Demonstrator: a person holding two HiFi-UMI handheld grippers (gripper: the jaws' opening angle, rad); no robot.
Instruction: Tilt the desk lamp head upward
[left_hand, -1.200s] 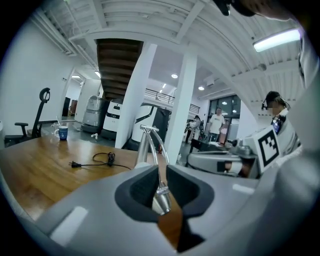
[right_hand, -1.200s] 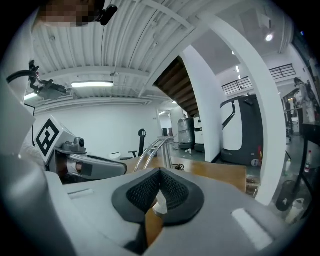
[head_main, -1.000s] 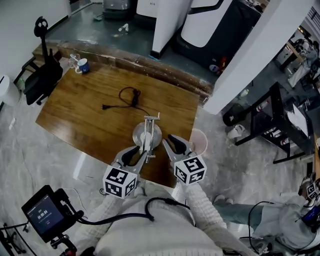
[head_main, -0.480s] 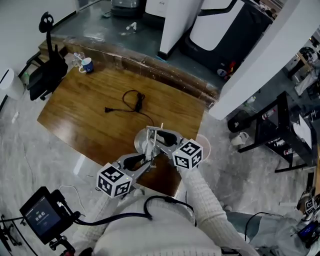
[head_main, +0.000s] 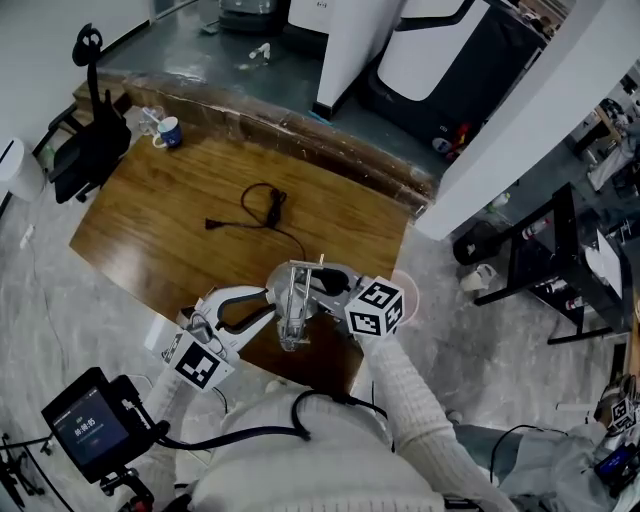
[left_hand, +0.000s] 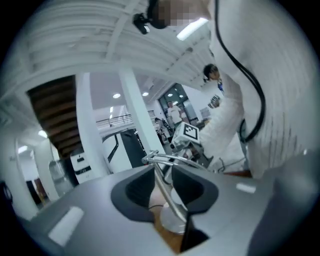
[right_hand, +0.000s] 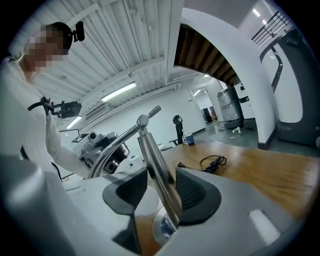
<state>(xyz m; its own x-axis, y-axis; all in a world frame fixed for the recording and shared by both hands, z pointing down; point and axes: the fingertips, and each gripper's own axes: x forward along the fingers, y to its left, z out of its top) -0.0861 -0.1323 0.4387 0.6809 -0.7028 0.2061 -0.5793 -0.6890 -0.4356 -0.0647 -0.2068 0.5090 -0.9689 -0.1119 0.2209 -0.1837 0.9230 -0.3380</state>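
A metal desk lamp (head_main: 292, 300) stands on its round base (head_main: 276, 280) near the front edge of the wooden table (head_main: 160, 220). My left gripper (head_main: 270, 306) reaches in from the left. In the left gripper view the lamp's slanted stem (left_hand: 161, 184) lies across both pads, and this gripper (left_hand: 162, 187) is closing on it. My right gripper (head_main: 320, 288) comes from the right. In the right gripper view the stem (right_hand: 156, 165) stands between its jaws (right_hand: 160, 187) with a gap on the left side. The lamp's joint (right_hand: 143, 120) sits above them. The lamp head is hard to make out.
A black power cord (head_main: 262, 208) lies coiled on the table behind the lamp. A mug (head_main: 167, 132) sits at the far left corner, with a black chair (head_main: 88, 150) beside it. A small screen on a stand (head_main: 88, 425) is at the lower left.
My right gripper has moved in from the front, opened and come round the lamp stem. My left gripper has swung out to the left while staying at the stem.
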